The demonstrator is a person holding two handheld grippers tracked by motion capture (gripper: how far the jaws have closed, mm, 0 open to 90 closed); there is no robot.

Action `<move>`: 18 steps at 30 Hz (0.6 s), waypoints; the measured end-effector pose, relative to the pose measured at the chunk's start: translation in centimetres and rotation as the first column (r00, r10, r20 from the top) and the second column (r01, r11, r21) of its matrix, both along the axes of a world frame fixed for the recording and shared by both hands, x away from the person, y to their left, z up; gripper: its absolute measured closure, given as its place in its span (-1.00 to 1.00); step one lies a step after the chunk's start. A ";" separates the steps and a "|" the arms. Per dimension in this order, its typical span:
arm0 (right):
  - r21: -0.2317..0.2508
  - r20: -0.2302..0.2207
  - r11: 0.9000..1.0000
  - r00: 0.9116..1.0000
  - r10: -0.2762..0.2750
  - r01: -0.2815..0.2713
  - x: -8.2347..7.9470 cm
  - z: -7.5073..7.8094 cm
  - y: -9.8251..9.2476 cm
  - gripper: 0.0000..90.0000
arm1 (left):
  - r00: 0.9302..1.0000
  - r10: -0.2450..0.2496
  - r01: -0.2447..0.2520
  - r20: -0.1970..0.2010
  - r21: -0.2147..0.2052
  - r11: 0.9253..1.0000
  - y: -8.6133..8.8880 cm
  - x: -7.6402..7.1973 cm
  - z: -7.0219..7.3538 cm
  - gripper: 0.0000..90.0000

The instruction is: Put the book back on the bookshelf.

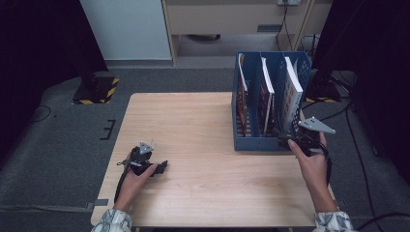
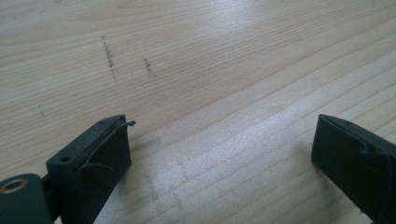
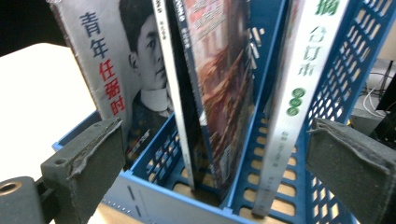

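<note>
Here, one blue rack [image 1: 256, 143] stands at the table's [image 1: 193, 125] far right, its three slots holding three books [image 3: 299, 88], one each. The right gripper [image 1: 303, 140], jaws wide, sits at the rack's near right corner; the left gripper [image 1: 153, 166], jaws wide, rests near left

Pale wood, blue plastic, glossy paper and matt black pads.

The table [image 2: 224, 70] is light wood with a fine straight grain, smooth with a soft sheen and a few dark scuff marks. The file rack [image 3: 275, 154] is blue plastic, its walls a slotted lattice, slightly shiny. The books [image 3: 224, 79] in it have glossy paper covers; one white spine [image 3: 299, 93] looks smooth. The left gripper [image 2: 219, 154] and right gripper [image 3: 215, 163] are matt black plastic, their pads [image 3: 100, 144] faced with a rough, fibrous, frayed-edged layer. A brass-looking metal insert [image 2: 13, 185] glints.
</note>
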State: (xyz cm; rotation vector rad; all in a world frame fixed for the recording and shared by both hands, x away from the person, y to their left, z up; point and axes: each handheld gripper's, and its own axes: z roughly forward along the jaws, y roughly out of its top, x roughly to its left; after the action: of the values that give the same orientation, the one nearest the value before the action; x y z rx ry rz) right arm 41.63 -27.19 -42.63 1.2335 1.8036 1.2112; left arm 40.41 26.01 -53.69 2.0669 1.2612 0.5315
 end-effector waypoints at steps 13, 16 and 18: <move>0.014 -0.038 0.997 0.996 0.077 -0.077 -1.1 -0.6 1.4 -0.90 | 1.000 0.000 0.000 0.000 -0.001 1.000 0.0 0.0 0.0 -0.92; 0.012 -0.046 0.995 0.994 0.098 -0.097 -1.4 -0.8 1.9 -0.90 | 1.000 0.000 0.000 0.000 -0.001 1.000 0.0 0.0 0.0 -0.92; 0.000 -0.054 0.994 0.992 0.111 -0.111 -1.6 -1.0 2.2 -0.90 | 1.000 0.000 0.000 0.000 -0.001 1.000 0.0 0.0 0.0 -0.92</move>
State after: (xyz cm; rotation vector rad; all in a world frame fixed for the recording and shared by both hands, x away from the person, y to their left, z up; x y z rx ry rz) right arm 40.06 -24.99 -43.65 1.1880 1.9352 1.2467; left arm 40.40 25.98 -53.70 2.0664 1.2613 0.5303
